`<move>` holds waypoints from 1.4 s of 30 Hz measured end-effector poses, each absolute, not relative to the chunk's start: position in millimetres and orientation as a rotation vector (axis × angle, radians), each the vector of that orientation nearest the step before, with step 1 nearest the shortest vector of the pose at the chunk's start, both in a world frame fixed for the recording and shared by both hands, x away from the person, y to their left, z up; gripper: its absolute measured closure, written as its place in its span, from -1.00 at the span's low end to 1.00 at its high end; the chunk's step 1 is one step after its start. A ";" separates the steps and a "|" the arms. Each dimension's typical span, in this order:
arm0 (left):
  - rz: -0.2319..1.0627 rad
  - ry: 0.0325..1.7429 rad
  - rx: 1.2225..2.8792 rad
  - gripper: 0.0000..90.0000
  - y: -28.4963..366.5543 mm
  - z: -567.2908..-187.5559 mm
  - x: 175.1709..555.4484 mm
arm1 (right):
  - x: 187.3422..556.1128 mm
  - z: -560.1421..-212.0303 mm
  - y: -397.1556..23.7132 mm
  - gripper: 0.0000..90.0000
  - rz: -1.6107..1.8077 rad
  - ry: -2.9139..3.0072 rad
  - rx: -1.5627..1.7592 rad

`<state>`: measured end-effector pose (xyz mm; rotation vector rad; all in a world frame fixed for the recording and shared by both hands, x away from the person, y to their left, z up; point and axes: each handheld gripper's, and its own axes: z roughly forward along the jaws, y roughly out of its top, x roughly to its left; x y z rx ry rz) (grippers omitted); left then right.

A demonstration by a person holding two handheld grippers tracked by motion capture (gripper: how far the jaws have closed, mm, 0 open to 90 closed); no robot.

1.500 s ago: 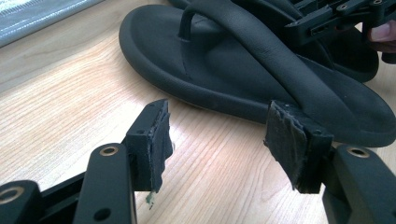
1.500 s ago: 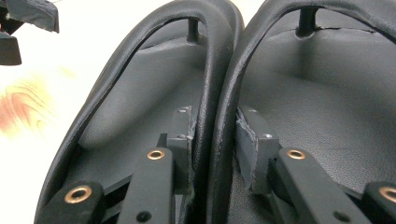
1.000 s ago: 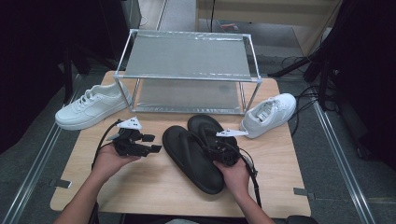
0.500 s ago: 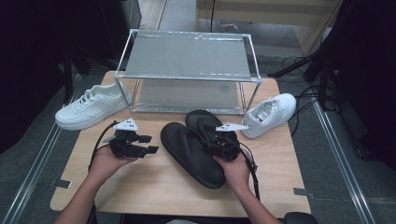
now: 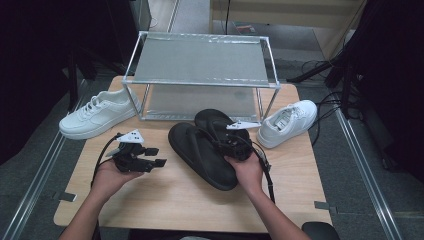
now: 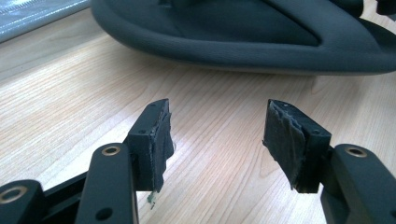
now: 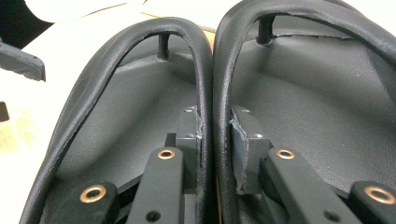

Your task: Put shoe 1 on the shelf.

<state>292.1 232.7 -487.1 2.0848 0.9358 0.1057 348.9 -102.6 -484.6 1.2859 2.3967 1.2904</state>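
Two black flip-flops lie side by side in the middle of the wooden table (image 5: 175, 200), the left one (image 5: 200, 155) and the right one (image 5: 215, 120) close to the rack. My right gripper (image 5: 227, 142) is shut on their two inner straps, pinched together between its pads (image 7: 215, 126); the left footbed (image 7: 116, 116) and the right footbed (image 7: 317, 93) spread to either side. My left gripper (image 5: 156, 156) is held low over the table just left of the pair. Its jaws stand open (image 6: 217, 126) with nothing between them, facing the sole edge of a flip-flop (image 6: 233, 32).
A metal two-shelf rack (image 5: 200, 60) stands at the back of the table. A white sneaker (image 5: 97, 114) lies at the rack's left and another white sneaker (image 5: 290, 122) at its right. Bare wood runs along the front edge.
My right gripper has carried the pair of flip-flops a little up and away from me, toward the rack. The left gripper has stayed about where it was.
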 end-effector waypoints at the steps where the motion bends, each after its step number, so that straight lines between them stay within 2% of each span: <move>1: 0.105 0.934 2.084 -0.08 233.2 -487.1 292.0 | 350.4 -484.3 -101.4 0.69 1.290 2.394 1.291; 14: 0.101 0.927 2.091 -0.08 231.4 -487.8 291.7 | 379.5 -480.5 -85.4 0.69 1.298 2.343 1.294; 34: 0.088 0.917 2.092 -0.08 230.6 -488.7 291.9 | 432.9 -496.8 -70.6 0.69 1.228 2.245 1.395; 42: 0.083 0.907 2.101 -0.08 230.0 -489.0 292.4 | 442.4 -506.4 -71.8 0.68 1.249 2.186 1.450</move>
